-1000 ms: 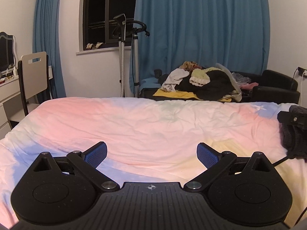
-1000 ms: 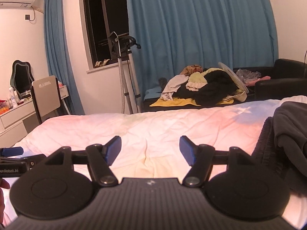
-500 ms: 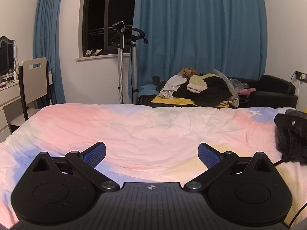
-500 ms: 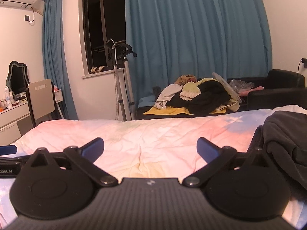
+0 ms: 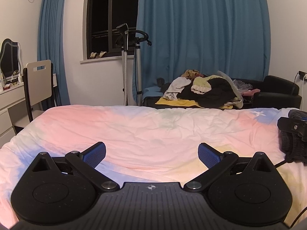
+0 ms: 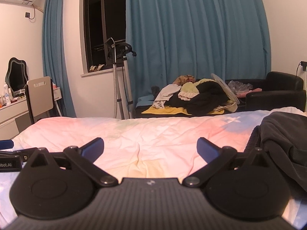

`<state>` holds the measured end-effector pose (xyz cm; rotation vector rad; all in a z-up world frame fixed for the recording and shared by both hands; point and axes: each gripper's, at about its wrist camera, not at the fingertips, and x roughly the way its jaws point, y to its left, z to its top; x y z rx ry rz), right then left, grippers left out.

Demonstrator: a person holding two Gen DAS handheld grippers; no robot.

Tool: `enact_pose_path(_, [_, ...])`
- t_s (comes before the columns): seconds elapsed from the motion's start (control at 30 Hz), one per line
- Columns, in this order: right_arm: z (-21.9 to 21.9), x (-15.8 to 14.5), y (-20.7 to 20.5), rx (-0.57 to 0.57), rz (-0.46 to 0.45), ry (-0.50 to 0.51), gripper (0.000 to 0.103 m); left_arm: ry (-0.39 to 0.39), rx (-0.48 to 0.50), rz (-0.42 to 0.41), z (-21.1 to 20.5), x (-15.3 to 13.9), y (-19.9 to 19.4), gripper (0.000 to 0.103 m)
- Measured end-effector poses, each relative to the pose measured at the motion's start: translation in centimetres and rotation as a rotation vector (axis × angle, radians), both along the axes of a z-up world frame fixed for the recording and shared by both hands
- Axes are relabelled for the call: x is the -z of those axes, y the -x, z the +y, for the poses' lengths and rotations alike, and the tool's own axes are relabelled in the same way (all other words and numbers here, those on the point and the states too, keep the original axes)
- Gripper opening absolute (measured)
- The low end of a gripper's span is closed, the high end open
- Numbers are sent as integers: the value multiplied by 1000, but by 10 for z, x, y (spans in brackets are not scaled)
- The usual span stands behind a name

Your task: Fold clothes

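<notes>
Both jaws stand wide apart and empty as I hold the left gripper (image 5: pixel 151 153) and right gripper (image 6: pixel 150 148) low over the bed (image 5: pixel 153 126). The dark garment (image 6: pixel 284 134) lies bunched just right of my right gripper, outside its jaws. Grabbing that heap blind, I judge, could pinch several layers or the sheet.

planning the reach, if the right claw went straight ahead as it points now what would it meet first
Probably only the bed cover. The open right claw holds nothing, and the dark garment lies off to its right, outside that line; depth is uncertain.
</notes>
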<state>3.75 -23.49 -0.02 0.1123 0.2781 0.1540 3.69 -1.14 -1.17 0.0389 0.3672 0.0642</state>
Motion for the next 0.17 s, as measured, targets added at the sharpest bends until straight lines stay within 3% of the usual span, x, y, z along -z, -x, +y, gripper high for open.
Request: enact_pose_path(0.17, [0, 1, -1, 2, 1, 6, 103, -5, 3, -4, 2, -3, 0, 103])
